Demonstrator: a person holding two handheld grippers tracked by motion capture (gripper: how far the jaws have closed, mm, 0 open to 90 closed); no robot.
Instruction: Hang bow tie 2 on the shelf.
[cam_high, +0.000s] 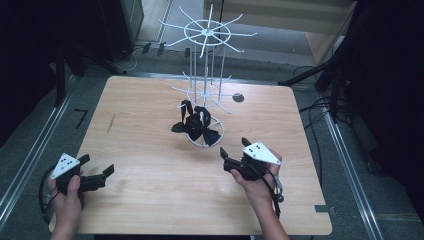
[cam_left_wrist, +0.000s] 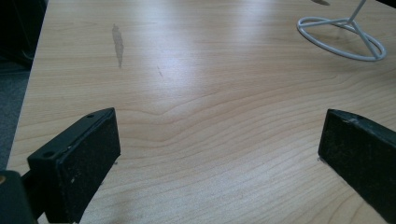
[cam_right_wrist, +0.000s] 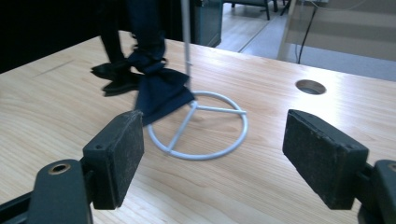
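Note:
A white wire display rack (cam_high: 206, 75) with spoked tiers stands on the table's far middle, on a ring base (cam_right_wrist: 205, 128). Dark bow ties (cam_high: 196, 125) hang from its lower hooks, down to the base; in the right gripper view the dark cloth (cam_right_wrist: 156, 91) lies over the ring's left side. My right gripper (cam_high: 233, 147) is open just right of the base, its jaws wide apart and empty. Near the front left corner my left gripper (cam_high: 97, 166) is open over bare wood, jaws empty, with the rack's base ring (cam_left_wrist: 343, 39) at far right.
The wooden table (cam_high: 150, 200) has a round cable hole (cam_high: 238, 97) right of the rack and a grey smear (cam_left_wrist: 117, 42) at its left side. Black stands and cables lie on the floor around the table.

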